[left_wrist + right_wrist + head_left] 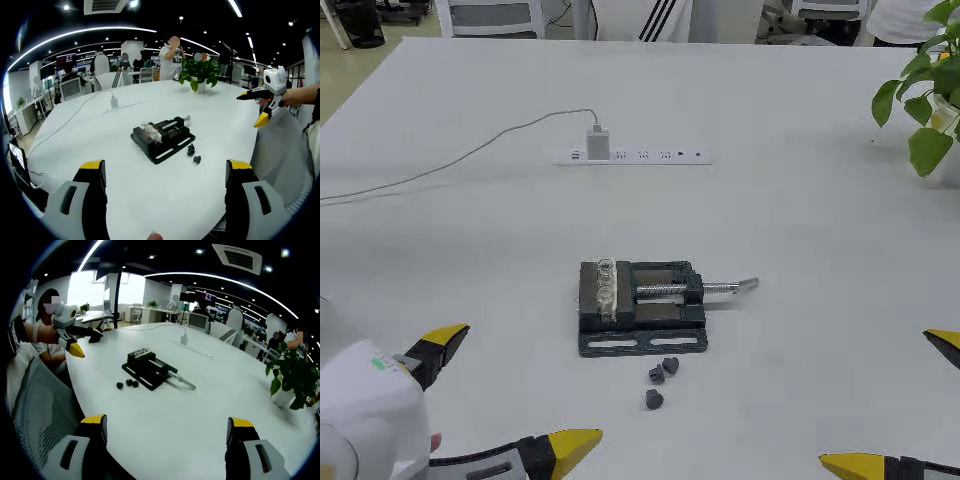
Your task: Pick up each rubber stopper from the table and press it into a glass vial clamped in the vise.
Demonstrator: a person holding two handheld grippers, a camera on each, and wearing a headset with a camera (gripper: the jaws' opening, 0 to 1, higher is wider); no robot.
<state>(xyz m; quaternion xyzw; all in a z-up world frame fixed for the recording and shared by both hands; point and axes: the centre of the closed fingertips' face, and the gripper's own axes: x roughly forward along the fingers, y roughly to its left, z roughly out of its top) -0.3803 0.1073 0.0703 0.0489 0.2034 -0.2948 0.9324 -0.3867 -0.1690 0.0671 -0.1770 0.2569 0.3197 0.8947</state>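
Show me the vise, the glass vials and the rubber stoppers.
vise [642, 343], head view, on its front base rail.
glass vials [606, 283], head view, middle of the clamped row.
rubber stoppers [654, 399], head view, on the nearest of the three.

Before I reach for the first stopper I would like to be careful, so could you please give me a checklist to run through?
1. Left gripper open, nothing between its fingers: ok.
2. Right gripper open, nothing held: ok.
3. Three rubber stoppers lie loose on the table in front of the vise: ok.
4. Glass vials clamped in the vise: ok.
5. Their mouths free of stoppers: cannot tell, too small.
6. Bare table between both grippers and the stoppers: ok.
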